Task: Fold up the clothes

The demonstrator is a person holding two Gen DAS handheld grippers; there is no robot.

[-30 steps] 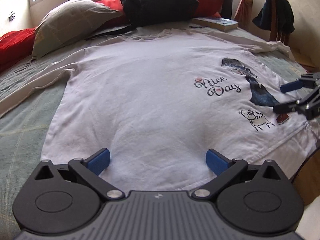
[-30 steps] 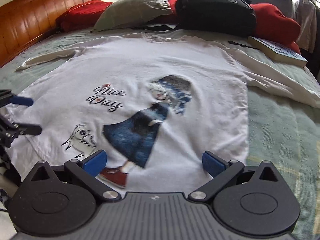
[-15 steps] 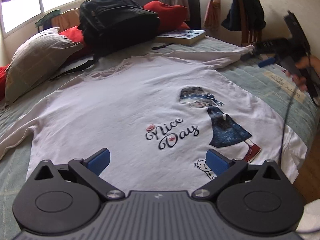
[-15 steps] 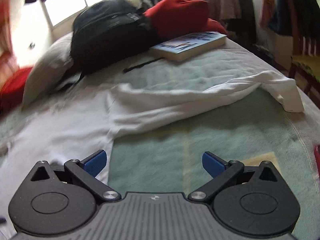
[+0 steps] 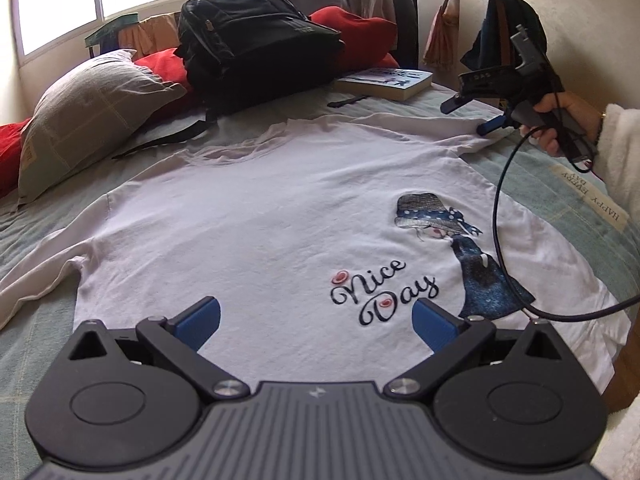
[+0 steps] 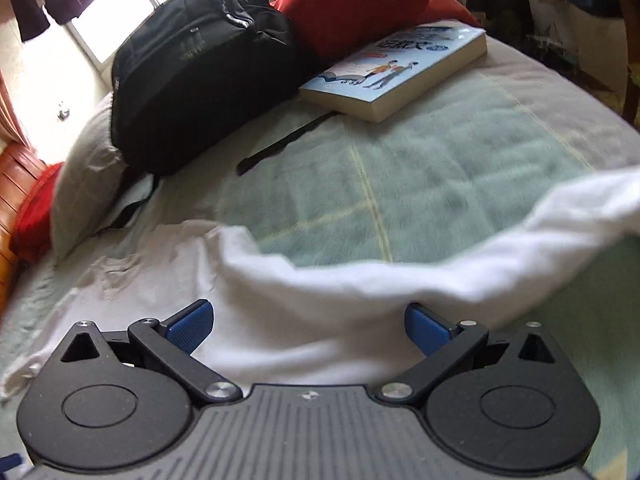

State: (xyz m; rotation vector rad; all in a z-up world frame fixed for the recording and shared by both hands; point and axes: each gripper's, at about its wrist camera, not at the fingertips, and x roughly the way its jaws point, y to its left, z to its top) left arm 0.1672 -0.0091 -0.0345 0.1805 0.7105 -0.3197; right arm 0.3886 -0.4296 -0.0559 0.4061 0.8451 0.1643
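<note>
Two views examined. Left wrist view: left gripper (image 5: 316, 322), jaws wide and empty, hovers over the near hem of the white shirt (image 5: 260, 232) spread flat on the bed (image 5: 24, 344). Right wrist view: right gripper (image 6: 308, 326), jaws wide, above the shirt's sleeve (image 6: 400, 280); backpack (image 6: 200, 68) and book (image 6: 396, 68) lie far.

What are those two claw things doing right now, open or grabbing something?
Left gripper: open, holding nothing, above the white shirt.
Right gripper: open, holding nothing, right by the shirt's sleeve.
</note>
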